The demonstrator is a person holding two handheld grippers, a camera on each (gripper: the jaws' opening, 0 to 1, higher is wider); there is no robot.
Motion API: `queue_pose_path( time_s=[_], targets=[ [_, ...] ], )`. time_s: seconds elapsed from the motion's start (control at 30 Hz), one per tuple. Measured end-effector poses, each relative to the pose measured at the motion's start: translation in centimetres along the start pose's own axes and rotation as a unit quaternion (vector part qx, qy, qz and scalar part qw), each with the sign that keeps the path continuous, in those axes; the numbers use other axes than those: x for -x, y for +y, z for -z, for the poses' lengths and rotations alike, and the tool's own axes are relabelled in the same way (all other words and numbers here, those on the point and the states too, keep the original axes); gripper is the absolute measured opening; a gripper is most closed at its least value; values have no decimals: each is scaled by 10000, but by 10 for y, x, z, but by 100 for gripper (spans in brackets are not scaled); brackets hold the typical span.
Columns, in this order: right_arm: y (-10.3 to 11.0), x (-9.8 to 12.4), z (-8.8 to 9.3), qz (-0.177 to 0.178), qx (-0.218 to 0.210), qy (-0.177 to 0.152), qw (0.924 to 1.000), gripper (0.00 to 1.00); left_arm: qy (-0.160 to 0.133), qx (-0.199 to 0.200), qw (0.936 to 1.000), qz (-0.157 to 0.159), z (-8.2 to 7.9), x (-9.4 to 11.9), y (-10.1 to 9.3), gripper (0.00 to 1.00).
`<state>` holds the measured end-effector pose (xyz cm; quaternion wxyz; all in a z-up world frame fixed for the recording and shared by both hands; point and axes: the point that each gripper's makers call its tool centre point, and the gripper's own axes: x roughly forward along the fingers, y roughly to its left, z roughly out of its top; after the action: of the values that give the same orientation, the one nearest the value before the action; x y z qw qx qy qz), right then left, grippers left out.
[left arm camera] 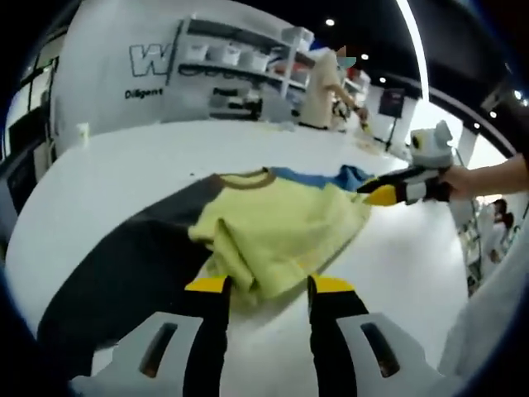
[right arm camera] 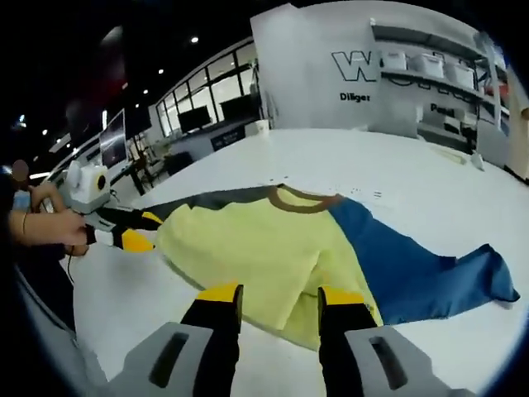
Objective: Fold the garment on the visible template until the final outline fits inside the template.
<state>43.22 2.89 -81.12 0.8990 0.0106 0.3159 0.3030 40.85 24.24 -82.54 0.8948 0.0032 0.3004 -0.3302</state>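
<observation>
White table (right arm camera: 463,198) in a showroom with shelving behind; garment (right arm camera: 281,248), yellow body, brown collar, one blue side, lies flat and partly folded across a dark template (left arm camera: 124,273). Left gripper (left arm camera: 269,285): jaws parted at the yellow hem, nothing held. Right gripper (right arm camera: 281,296): jaws parted over the near edge, nothing held. Advice: grasp both edges evenly, fold the blue side inward, keep cloth inside the outline

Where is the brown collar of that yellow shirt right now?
The brown ribbed collar lies at the far edge of the yellow, blue and dark grey shirt on the white table, away from both tools; it sits where the three colours meet.
</observation>
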Motion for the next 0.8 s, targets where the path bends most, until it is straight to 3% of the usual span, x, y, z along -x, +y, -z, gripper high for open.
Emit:
queue_pose_path(
  time_s=[0.17,0.37,0.7,0.8],
  targets=[
    [1,-1,18,58,67,221,9997,31,205,-91,9997,-47,10,-1,3,33],
    [2,-13,36,128,67,405,9991,28,193,60,9998,-78,4,-6,8,28],
    [1,-32,24,253,133,377,9989,11,181,149,9995,-188,-2,-14,16,14],
    [2,-28,15,267,83,288,9992,0,171,157,9995,-204,-3,-14,17,10]
  ],
)
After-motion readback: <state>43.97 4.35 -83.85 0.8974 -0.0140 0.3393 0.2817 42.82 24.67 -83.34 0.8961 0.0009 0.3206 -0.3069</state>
